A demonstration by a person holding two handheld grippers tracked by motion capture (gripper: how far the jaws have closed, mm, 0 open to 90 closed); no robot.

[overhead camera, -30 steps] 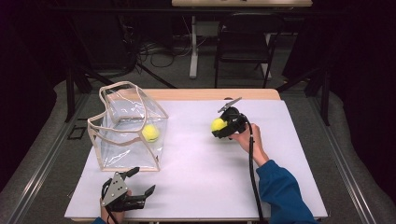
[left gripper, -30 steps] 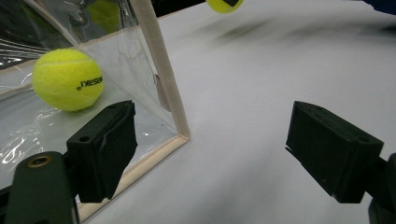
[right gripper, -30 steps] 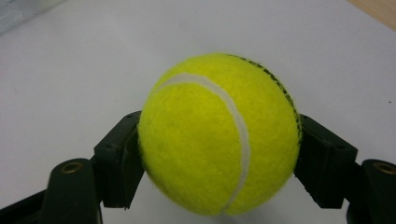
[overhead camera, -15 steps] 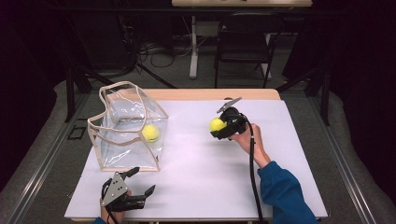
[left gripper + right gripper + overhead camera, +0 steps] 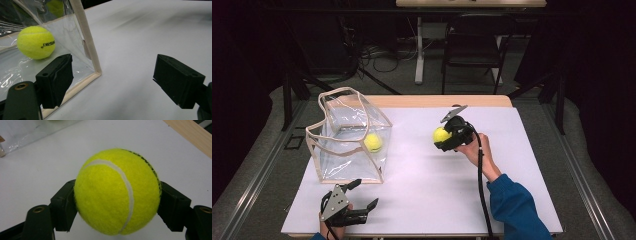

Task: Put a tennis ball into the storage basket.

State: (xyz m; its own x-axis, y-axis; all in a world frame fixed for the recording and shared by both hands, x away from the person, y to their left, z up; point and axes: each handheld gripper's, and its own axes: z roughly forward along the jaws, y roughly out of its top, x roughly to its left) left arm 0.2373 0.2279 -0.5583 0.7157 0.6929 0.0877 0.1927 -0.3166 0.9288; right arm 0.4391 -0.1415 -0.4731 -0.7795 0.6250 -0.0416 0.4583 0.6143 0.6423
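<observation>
Since a second ago my right claw (image 5: pixel 446 137) barely moved, gripping a ball (image 5: pixel 117 192) right of the bag (image 5: pixel 349 135); my left claw (image 5: pixel 357 195) stayed wide open, empty.

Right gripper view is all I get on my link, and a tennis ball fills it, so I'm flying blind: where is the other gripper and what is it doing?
Observer: The left gripper sits near the table's front edge, just in front of the clear bag, its jaws wide apart and holding nothing.
Operator: Is anything in that bag?
Observer: Yes, a second tennis ball lies on the bag's floor, seen through the clear wall beside the left gripper's jaw.
Operator: And is my ball resting on the table?
Observer: From above, the right gripper grips your ball toward the table's middle, right of the bag; I cannot tell whether it touches the surface.
</observation>
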